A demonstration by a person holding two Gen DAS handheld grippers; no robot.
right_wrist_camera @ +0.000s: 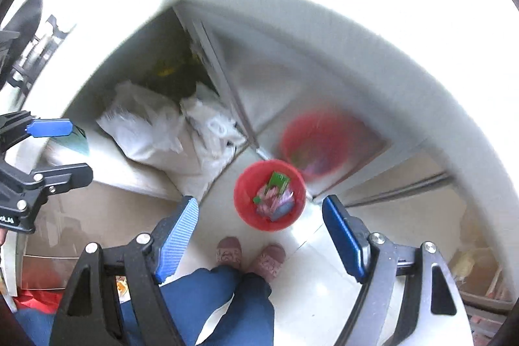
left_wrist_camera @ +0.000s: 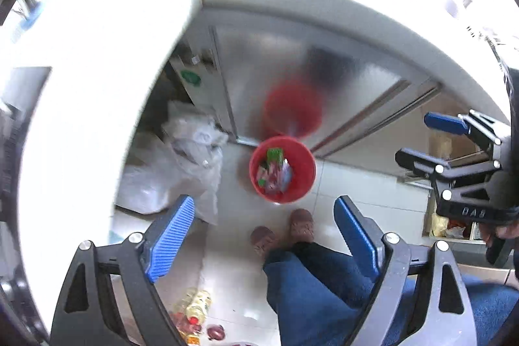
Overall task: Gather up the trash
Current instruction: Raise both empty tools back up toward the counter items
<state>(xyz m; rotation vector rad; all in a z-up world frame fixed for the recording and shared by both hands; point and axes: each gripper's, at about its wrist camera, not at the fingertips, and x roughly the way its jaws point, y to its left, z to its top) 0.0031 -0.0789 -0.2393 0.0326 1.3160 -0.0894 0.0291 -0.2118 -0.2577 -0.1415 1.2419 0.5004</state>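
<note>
A red bucket (left_wrist_camera: 282, 170) stands on the tiled floor in front of a steel cabinet door. It holds colourful wrappers (left_wrist_camera: 274, 171), among them a green packet. It also shows in the right wrist view (right_wrist_camera: 270, 195). My left gripper (left_wrist_camera: 264, 216) is open and empty, high above the floor and pointing down. My right gripper (right_wrist_camera: 261, 214) is open and empty too. Each gripper shows in the other's view: the right one (left_wrist_camera: 431, 138) at the right edge, the left one (right_wrist_camera: 65, 149) at the left edge.
White plastic bags (left_wrist_camera: 181, 164) lie on the floor left of the bucket. A white countertop (left_wrist_camera: 97, 60) curves around the left and top. The person's legs and feet (left_wrist_camera: 282, 232) stand just before the bucket. Bottles and packets (left_wrist_camera: 194, 313) lie on the floor at bottom left.
</note>
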